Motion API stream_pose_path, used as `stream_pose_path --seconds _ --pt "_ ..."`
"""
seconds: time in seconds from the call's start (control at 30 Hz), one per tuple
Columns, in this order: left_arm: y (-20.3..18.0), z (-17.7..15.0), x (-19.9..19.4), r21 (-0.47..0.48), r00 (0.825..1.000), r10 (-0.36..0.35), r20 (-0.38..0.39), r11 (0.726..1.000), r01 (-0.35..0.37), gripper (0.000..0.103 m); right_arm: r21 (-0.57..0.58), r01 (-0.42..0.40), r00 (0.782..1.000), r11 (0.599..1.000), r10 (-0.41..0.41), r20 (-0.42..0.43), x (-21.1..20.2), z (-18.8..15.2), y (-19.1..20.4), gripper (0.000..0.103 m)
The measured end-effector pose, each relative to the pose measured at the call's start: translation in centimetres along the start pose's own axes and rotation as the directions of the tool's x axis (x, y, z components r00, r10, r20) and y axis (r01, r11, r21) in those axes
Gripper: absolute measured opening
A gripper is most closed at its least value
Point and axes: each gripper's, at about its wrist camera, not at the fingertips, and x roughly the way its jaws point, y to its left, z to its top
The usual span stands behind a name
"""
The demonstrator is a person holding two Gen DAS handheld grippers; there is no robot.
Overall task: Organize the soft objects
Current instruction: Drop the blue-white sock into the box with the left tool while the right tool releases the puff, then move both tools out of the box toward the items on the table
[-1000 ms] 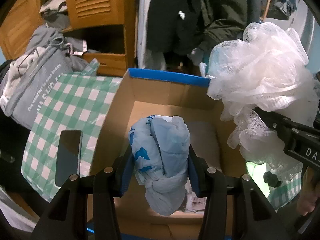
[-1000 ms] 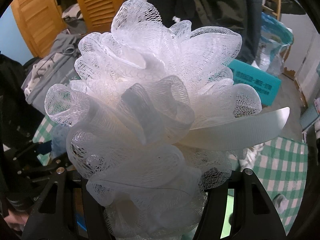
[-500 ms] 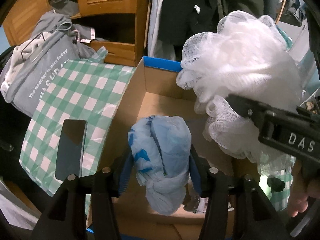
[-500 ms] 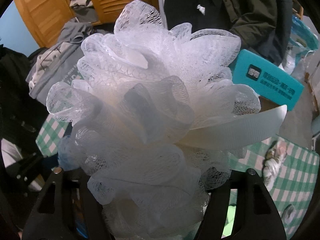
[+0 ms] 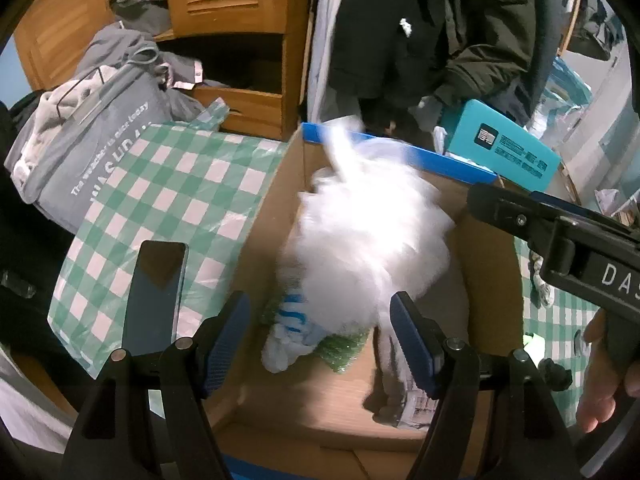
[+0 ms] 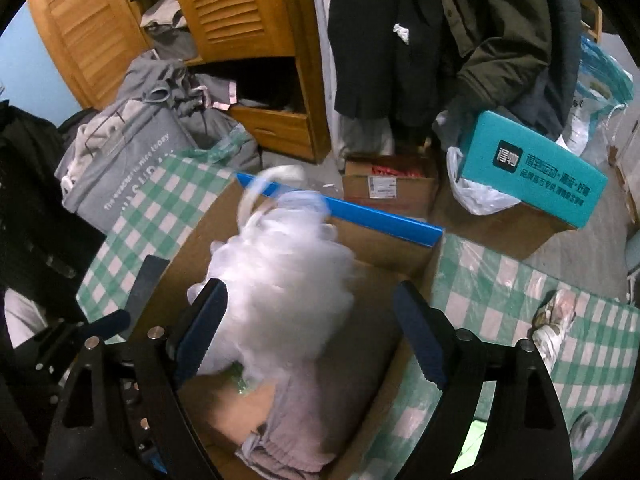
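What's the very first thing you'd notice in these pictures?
A big, blurry white mesh bath puff in the open brown cardboard box, between the wide-open left gripper and right gripper. Beneath it lies a knotted pale blue plastic bag, and a green-and-white checked sheet spreads left.

Both wrist views look down, close, into one cardboard box (image 5: 276, 184).

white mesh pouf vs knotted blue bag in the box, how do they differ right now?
The white mesh pouf is motion-blurred; the knotted blue bag is sharp. The pouf is bigger and plain white; the bag is pale blue with darker blue print. The pouf partly covers the bag. Both are inside the cardboard box, and neither is gripped.
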Motion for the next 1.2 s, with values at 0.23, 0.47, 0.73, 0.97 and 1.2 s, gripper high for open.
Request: stream_pose_path --seconds 0.23,0.47,0.73,0.97,1.2 --pt "-1.4 -0.1 -0.6 0.035 1.0 -0.005 0.011 0.999 0.005 0.074 0.015 0.023 1.0 1.0 -0.023 -0.008 -0.7 -0.8 -1.2 0.086" --pt "-2.5 0.1 -1.3 0.058 0.999 -0.005 0.032 0.998 0.003 0.074 0.037 0.047 0.999 0.998 -0.047 -0.004 -1.7 -1.7 -2.6 0.086" --pt "-3.8 -0.1 -1.6 0.081 0.999 -0.004 0.038 0.997 0.001 0.075 0.062 0.074 0.997 0.995 -0.074 0.008 -3.0 -2.7 -4.4 0.086" --pt "-5.3 -0.2 -1.8 0.11 0.999 -0.007 0.042 0.994 0.002 0.075 0.086 0.087 0.996 0.992 -0.089 0.014 -4.2 -3.7 -5.9 0.086" --pt "-7.1 -0.4 -1.7 0.147 0.999 -0.01 0.04 0.989 0.004 0.076 0.11 0.111 0.994 0.988 -0.113 0.01 -5.2 -5.2 -7.7 0.086"
